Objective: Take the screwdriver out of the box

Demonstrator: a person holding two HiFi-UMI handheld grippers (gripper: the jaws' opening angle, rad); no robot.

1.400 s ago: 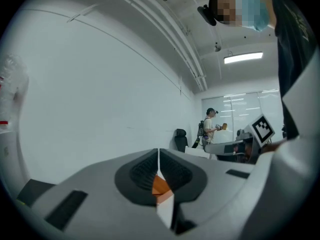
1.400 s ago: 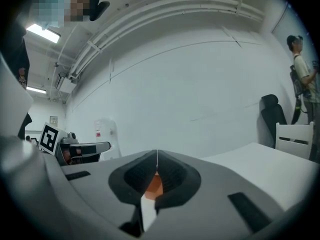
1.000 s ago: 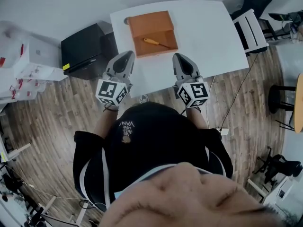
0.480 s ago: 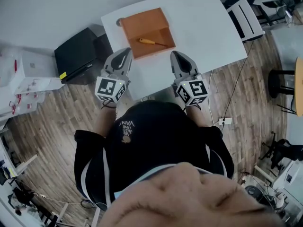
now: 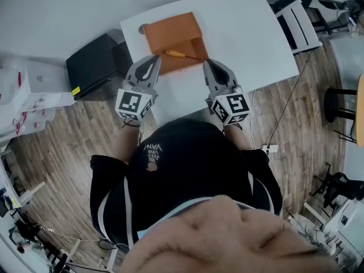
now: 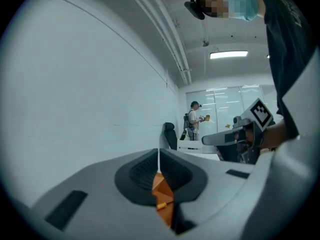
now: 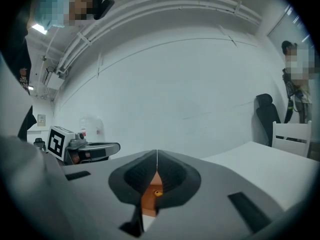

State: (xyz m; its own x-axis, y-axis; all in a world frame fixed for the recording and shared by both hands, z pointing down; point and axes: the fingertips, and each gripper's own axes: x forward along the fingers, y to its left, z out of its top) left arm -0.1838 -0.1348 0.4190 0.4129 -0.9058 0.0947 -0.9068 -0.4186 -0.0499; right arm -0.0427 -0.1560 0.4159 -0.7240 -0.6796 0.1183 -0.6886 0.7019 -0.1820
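Note:
An orange box (image 5: 170,28) stands open on the white table (image 5: 250,38), and a screwdriver (image 5: 177,54) with a yellow handle lies inside it. My left gripper (image 5: 153,60) is shut and empty, its tip at the box's near left corner. Just off the box's near right corner, my right gripper (image 5: 207,63) is also shut and empty. In the left gripper view the shut jaws of the left gripper (image 6: 159,156) frame a sliver of the box (image 6: 161,186) and the handle (image 6: 161,204). In the right gripper view the right gripper (image 7: 157,160) shows the box (image 7: 148,202) and the handle end (image 7: 157,193).
A black cabinet (image 5: 94,64) stands by the table's left side and a white chair (image 5: 301,21) at its right end. A small round object (image 5: 141,29) sits at the box's far left corner. A person (image 6: 193,119) stands far back in the room.
Both grippers have moved forward over the table edge toward the box, and their tips now reach its near corners. Both stay shut.

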